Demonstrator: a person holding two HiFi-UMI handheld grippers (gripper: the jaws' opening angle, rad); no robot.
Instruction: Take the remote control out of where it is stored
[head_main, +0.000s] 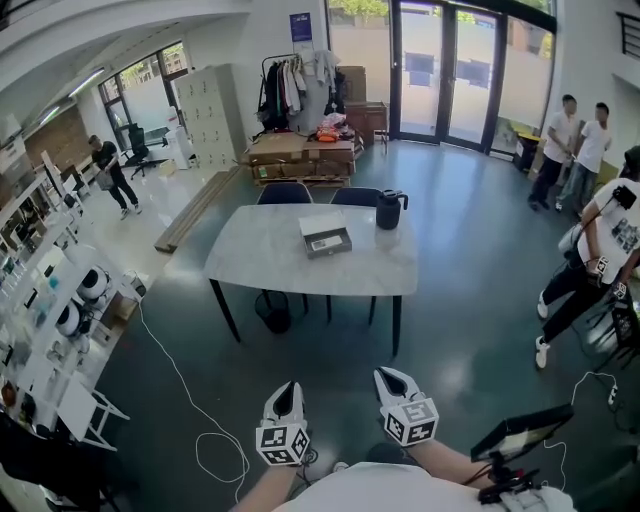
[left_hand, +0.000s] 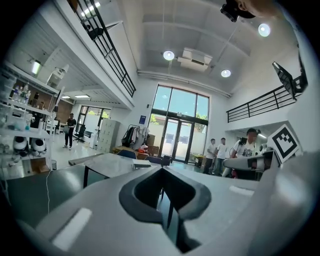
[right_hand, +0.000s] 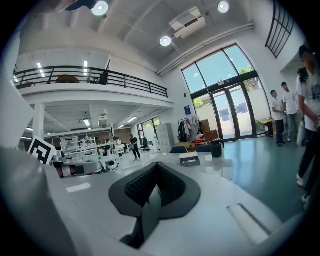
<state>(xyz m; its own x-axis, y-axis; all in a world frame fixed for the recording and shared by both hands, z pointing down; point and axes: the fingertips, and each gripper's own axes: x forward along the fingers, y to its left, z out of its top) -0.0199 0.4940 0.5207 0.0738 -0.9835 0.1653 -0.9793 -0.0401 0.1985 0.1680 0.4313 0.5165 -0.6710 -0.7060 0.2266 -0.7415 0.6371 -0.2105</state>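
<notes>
Head view: the left gripper (head_main: 286, 390) and right gripper (head_main: 389, 377) are held side by side at the lower edge, each with its marker cube, both aimed across bare green floor (head_main: 330, 350) towards a pale-topped table (head_main: 250, 255) well apart from them. In each gripper view the jaws stand together at the tips with nothing between them.

On the table lies a shallow grey box (head_main: 326, 238) with a white label. A black jug (head_main: 389, 210) stands just beside it, towards the far right edge. The remote control shows in no view. Whether the box is open cannot be told at this distance.

Two blue chairs (head_main: 285, 192) are tucked in at the far side of the table, and a dark bin (head_main: 272, 311) stands beneath it. A white cable (head_main: 190, 400) loops over the floor left of the grippers. White shelving (head_main: 40, 310) lines the left wall. A person (head_main: 600, 250) bends forward at the right edge, and two others (head_main: 570, 145) stand near the glass doors (head_main: 445, 75). A dark screen on a stand (head_main: 520, 432) sits low, right of the right gripper.
</notes>
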